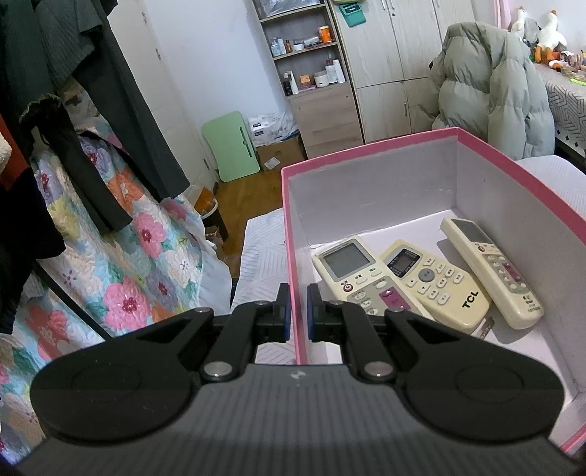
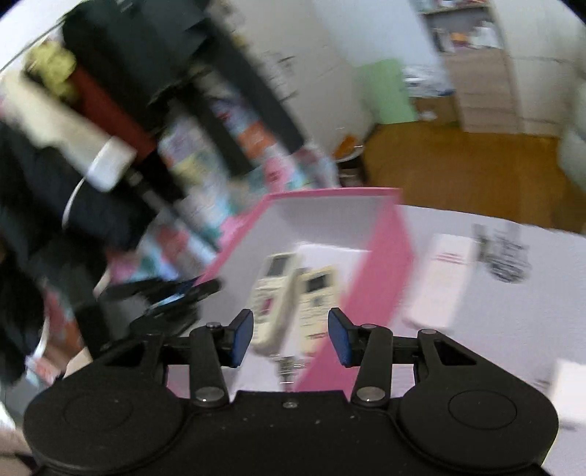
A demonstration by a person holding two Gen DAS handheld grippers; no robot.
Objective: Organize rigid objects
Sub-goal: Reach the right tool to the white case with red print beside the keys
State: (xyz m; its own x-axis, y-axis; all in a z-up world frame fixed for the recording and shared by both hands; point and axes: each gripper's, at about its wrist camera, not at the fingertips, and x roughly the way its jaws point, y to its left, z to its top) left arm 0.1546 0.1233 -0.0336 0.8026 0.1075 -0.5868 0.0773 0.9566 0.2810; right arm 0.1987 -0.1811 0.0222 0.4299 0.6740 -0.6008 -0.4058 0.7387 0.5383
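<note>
Three remotes point(image 1: 425, 278) already in pink box point(image 1: 293, 256); white remote point(image 2: 439, 282) right of box left. Left gripper point(image 1: 297, 311) jaws clamped on box wall; right gripper point(image 2: 290, 337) jaws half-open, empty.

A pale green puffer jacket point(image 1: 490, 88) is lying draped over a seat at the right. Stuffed toys point(image 1: 542, 33) are sitting in the far corner beyond it. Bottles and jars point(image 1: 311, 77) are standing on an open wooden shelf unit point(image 1: 315, 110) against the back wall. A light green folding board point(image 1: 230, 146) is leaning on the wall near a cardboard carton point(image 1: 278, 157) on the wood floor point(image 1: 252, 190). Dark clothes point(image 1: 91, 91) are hanging over a flowered quilt point(image 1: 121, 263) at the left.
</note>
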